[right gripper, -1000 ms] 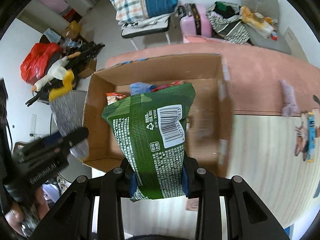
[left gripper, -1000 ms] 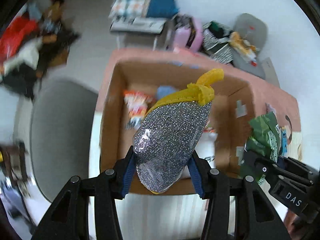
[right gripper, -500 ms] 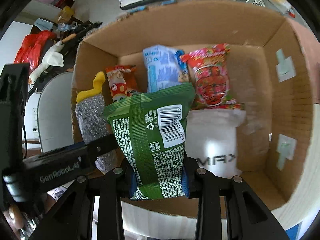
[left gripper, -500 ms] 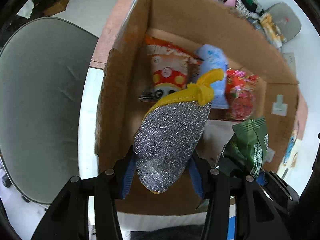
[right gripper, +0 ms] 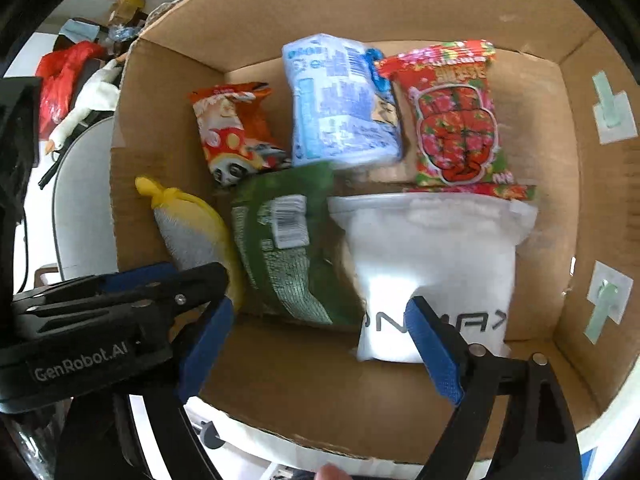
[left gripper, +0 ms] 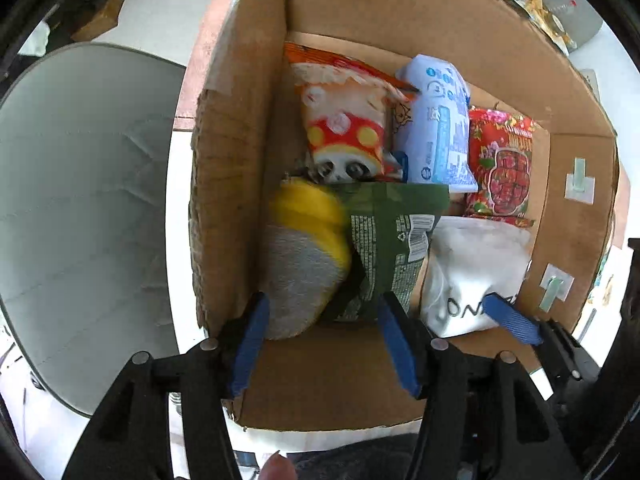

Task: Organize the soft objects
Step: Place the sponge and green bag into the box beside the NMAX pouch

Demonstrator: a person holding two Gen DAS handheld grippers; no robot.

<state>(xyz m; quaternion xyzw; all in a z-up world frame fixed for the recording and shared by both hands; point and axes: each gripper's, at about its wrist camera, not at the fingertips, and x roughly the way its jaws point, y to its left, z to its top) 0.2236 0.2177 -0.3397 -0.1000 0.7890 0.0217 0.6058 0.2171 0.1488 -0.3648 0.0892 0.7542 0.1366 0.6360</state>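
Note:
Both grippers hang over an open cardboard box (left gripper: 236, 128) (right gripper: 532, 20). A silver-and-yellow sponge pouch (left gripper: 298, 264) (right gripper: 192, 228) lies in the box's near left corner. A green snack bag (left gripper: 390, 240) (right gripper: 288, 248) lies beside it on its right. My left gripper (left gripper: 322, 344) is open just above the near ends of both. My right gripper (right gripper: 320, 344) is open and empty above the green bag and a white pouch (right gripper: 432, 264). The left gripper's body also shows in the right wrist view (right gripper: 100, 320).
An orange snack bag (left gripper: 344, 120) (right gripper: 236, 132), a blue packet (left gripper: 440, 120) (right gripper: 336, 100) and a red packet (left gripper: 500, 164) (right gripper: 456, 116) lie along the box's far side. A grey chair (left gripper: 80, 208) stands left of the box. Clutter (right gripper: 68, 76) lies on the floor beyond.
Both grippers have opened. The sponge pouch and the green bag have dropped out of them and now lie side by side in the box.

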